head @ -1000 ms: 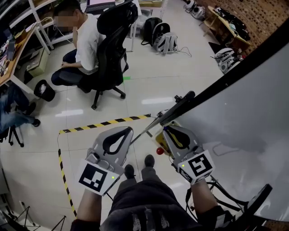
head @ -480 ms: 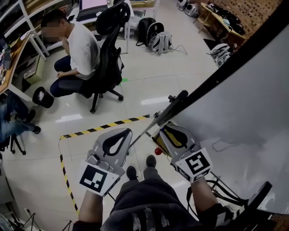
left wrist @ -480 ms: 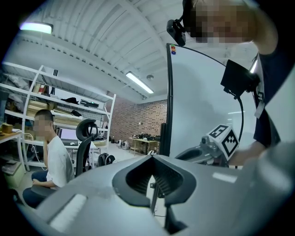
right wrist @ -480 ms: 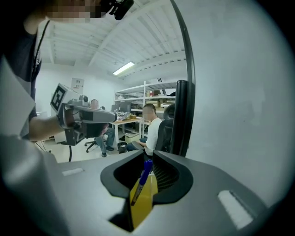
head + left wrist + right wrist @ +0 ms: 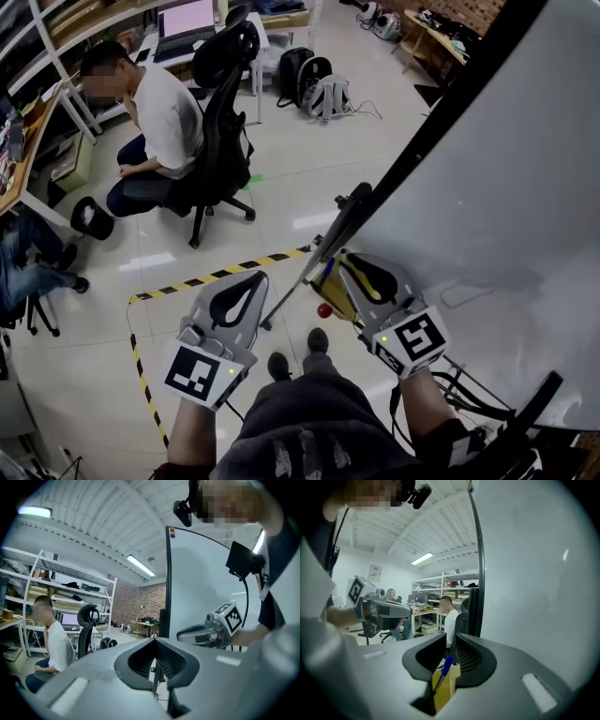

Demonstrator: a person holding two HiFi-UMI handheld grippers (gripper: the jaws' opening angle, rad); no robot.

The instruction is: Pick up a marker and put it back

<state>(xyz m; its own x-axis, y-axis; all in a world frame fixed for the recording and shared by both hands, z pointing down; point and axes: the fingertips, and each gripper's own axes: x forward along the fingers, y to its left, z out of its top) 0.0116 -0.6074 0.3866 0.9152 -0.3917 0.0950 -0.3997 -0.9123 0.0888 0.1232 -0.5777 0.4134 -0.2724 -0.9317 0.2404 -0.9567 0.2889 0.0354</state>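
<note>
Looking down in the head view, the left gripper (image 5: pixel 251 276) and right gripper (image 5: pixel 343 259) were side by side over a tiled floor (image 5: pixel 281 187), the right one up against the lower edge of a whiteboard (image 5: pixel 506 169). A yellow holder (image 5: pixel 337 298) showed under the right jaws, with a bit of blue marker (image 5: pixel 324 269) sticking out of its top, too small here to read its axis. A red ball (image 5: pixel 323 310) was just beside the holder. Hazard tape (image 5: pixel 216 275) ran across the floor; beyond it was a seated person (image 5: pixel 164 108) in an office chair (image 5: pixel 220 131), with backpacks (image 5: pixel 323 94) further off. In the left gripper view the jaw tips were together, clenched on nothing. That view showed the right gripper from the side in front of the whiteboard, but not the holder or marker. Only the right gripper view showed the marker (image 5: pixel 444 667) clearly. It stood in the holder (image 5: pixel 446 686), long axis steep and tilted, blue cap end up and leaning right, lower end down-left inside the holder. The right jaws had just been opening and stood a little apart, released. The marker was between them behind the tips, close to the jaw at the view's left, pads not squeezing it. The whiteboard's black frame edge rose straight ahead past the tips, and the left gripper showed at the view's left.
</note>
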